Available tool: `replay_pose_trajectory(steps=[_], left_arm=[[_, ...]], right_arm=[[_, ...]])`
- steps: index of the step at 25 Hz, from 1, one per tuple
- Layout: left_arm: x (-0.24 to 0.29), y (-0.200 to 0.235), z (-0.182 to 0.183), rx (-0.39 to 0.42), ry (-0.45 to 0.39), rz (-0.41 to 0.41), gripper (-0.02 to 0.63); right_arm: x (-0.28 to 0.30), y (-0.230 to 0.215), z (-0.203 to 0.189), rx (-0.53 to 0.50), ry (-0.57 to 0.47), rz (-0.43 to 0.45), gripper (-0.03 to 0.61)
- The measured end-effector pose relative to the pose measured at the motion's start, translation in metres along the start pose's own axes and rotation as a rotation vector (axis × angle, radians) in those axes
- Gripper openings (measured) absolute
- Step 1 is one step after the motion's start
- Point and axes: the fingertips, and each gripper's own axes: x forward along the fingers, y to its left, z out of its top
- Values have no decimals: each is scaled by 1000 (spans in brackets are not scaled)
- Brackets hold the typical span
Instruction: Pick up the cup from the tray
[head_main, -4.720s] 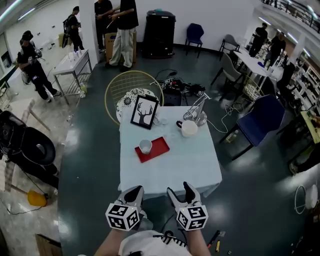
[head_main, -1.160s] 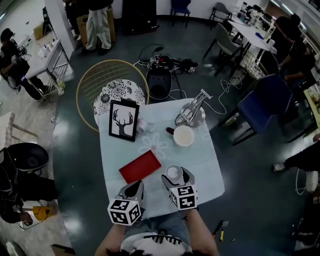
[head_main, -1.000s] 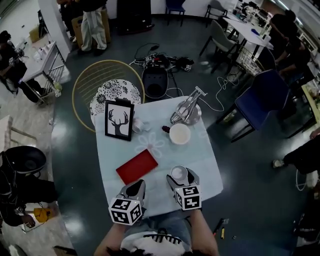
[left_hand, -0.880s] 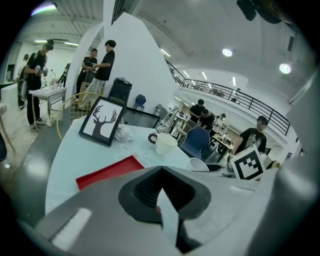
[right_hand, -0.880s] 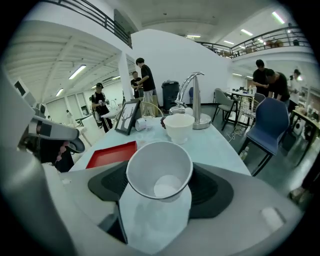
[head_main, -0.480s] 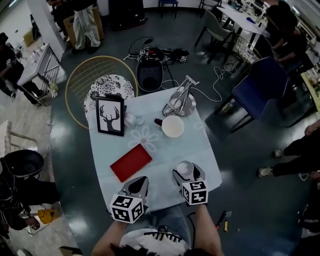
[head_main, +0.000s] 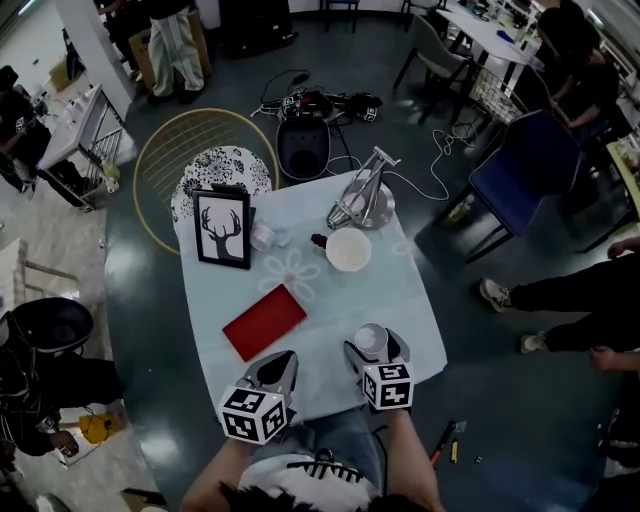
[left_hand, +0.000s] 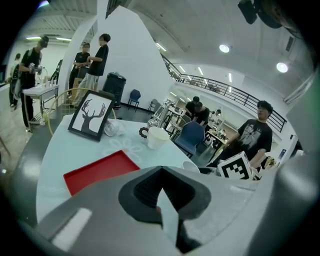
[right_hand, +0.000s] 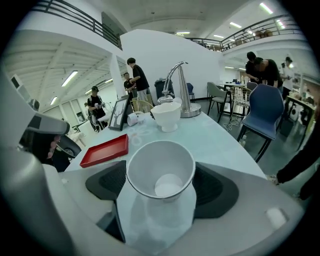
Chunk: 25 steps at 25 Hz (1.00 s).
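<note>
Well right of the tray (head_main: 263, 322), the cup (head_main: 371, 339) stands upright between the right gripper (right_hand: 160, 192)'s 2 jaws, which have just been opening wide.

bench (head_main: 400, 295): tray (head_main: 264, 321) left of middle | cup (head_main: 371, 340) right of tray, apart from it, near front-right edge | mug (head_main: 348, 250) behind cup, mid-bench | tap (head_main: 360, 203) just behind mug | picture frame (head_main: 223, 229) upright, far left, behind tray

Left tool (head_main: 278, 362) angled down, jaws together; right tool (head_main: 373, 346), jaws just opening, cup (right_hand: 160, 167) between them
</note>
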Motion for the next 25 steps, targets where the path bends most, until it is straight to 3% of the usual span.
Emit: replay_pose_trajectory(steps=[3,12,16,22,25], left_arm=[[-1,-1,-2,8,3,-1,0],[-8,-11,4,12,-37,-13,0],[-18,-12,13,8,-80,-12,0],[-40,-11,19,20,-129,-1,0],[-50,-10,25,19,-163,7,0]], right_arm=[[-4,-1,10,5,-36,-6,462],[-37,1,53,30,-171,-9,465],[-55,9,68,-6,-216,-12,462],[-75,20,80,-53,-253,-38,391],[-85,27,88,-73,-277,-50,318]])
